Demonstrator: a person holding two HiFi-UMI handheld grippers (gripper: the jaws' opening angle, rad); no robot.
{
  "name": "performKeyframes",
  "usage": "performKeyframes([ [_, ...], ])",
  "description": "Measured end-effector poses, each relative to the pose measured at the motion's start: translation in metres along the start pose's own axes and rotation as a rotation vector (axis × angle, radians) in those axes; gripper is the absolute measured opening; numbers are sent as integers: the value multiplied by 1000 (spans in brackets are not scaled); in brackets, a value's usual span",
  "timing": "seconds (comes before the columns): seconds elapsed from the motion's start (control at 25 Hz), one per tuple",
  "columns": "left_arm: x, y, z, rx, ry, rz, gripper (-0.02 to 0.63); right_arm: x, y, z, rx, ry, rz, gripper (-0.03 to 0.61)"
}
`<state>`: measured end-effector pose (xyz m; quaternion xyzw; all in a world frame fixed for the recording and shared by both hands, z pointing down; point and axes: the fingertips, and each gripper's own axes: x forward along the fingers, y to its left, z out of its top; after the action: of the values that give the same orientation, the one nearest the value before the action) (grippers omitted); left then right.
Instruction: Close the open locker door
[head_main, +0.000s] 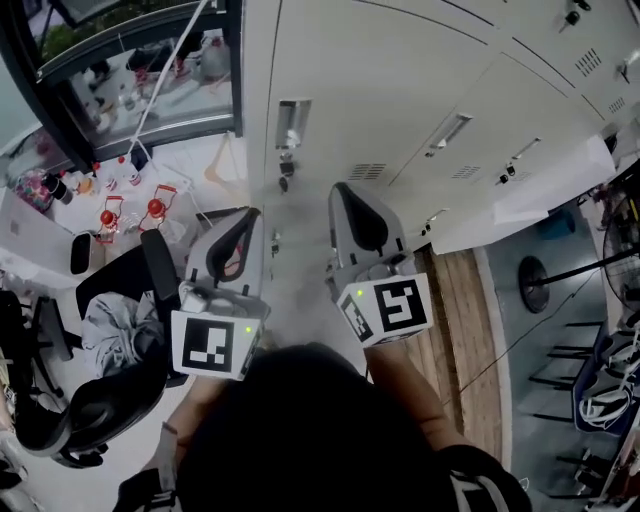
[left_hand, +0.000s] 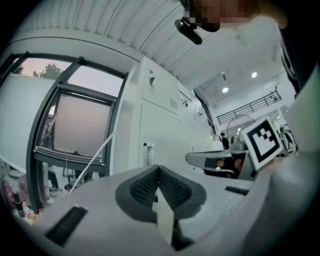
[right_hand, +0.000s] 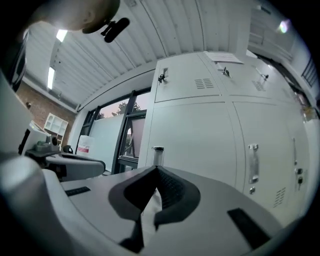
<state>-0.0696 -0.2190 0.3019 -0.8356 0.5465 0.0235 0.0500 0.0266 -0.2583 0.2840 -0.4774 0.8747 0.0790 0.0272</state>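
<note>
The left tongs (head_main: 235, 245) are pressed together, and nothing is between them. The right tongs (head_main: 360, 215) are pressed together too, and they hold nothing. A person holds both side by side, pointing at a row of white lockers (head_main: 400, 80). Each pair of tongs has a cube with black and white squares at the back, the left cube (head_main: 212, 345) and the right cube (head_main: 390, 308).

Right ahead of the tongs is the front locker (head_main: 330, 60) with a shiny handle (head_main: 290, 125). Its front looks flat and shut. The tongs do not touch it.

Farther to the right, a white locker door (head_main: 520, 200) seems to stick out from the row, low down. It is well apart from both tongs.

To the left of the lockers is a big window (head_main: 140, 80). Below it stands a table (head_main: 60, 240) with small red things on it, and a black chair (head_main: 100, 400) is near it. A strip of wood floor (head_main: 460, 330) runs along the foot of the lockers.
</note>
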Motion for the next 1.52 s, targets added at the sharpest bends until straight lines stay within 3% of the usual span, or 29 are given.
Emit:
performKeyframes([
  [0.12,-9,-18,4,3,12,41,2,-27,-3,2,-49,2,-8,17],
  [0.4,-33,-67,1,13,43,140,2,-87,-17,-5,-17,3,35,17],
  [0.72,-55,-119,-9,54,84,173,2,-141,-23,-19,11,4,71,17],
  [1.08,-62,-141,-2,103,83,193,2,-160,-29,-12,33,-36,87,17],
  [1.52,-65,-148,-2,96,67,245,2,-169,-35,-16,33,-32,106,17],
])
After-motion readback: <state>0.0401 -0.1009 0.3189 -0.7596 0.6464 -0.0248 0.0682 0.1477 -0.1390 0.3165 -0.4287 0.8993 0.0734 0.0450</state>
